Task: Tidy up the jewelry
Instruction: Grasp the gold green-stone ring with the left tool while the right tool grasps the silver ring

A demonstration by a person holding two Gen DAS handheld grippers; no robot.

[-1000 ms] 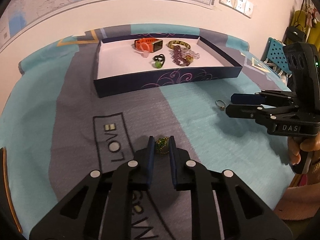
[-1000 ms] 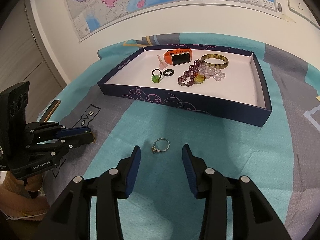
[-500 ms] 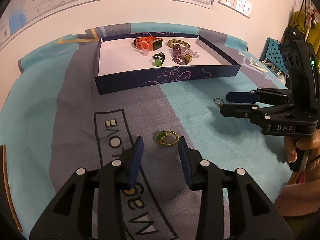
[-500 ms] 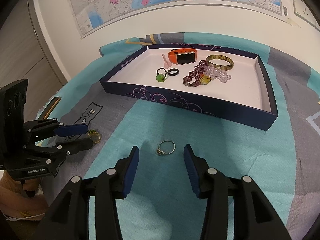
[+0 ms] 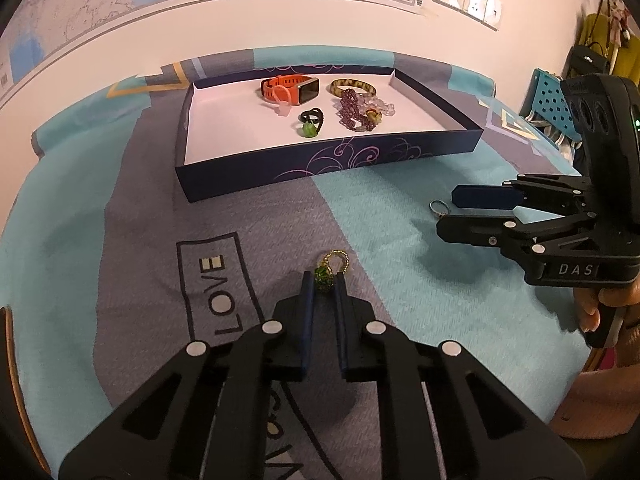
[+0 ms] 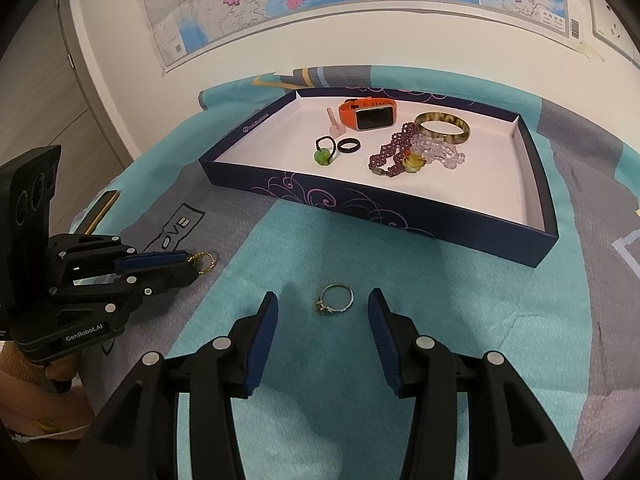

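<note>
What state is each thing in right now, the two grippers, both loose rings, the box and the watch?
left gripper: shut on the gold ring.
gold ring: pinched at its green stone, on the cloth.
right gripper: open, straddling the silver ring.
silver ring: lying flat on the cloth, untouched.
box: open, no lid, holding jewelry.
watch: in the box, screen dark.

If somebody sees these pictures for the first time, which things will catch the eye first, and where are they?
First comes the dark blue tray at the back of the bedspread, with an orange watch and bead bracelets lying inside it. Nearer, the left hand-held gripper is shut on a gold ring with a green stone. The right hand-held gripper stands open around a silver ring on the turquoise cloth.
</note>
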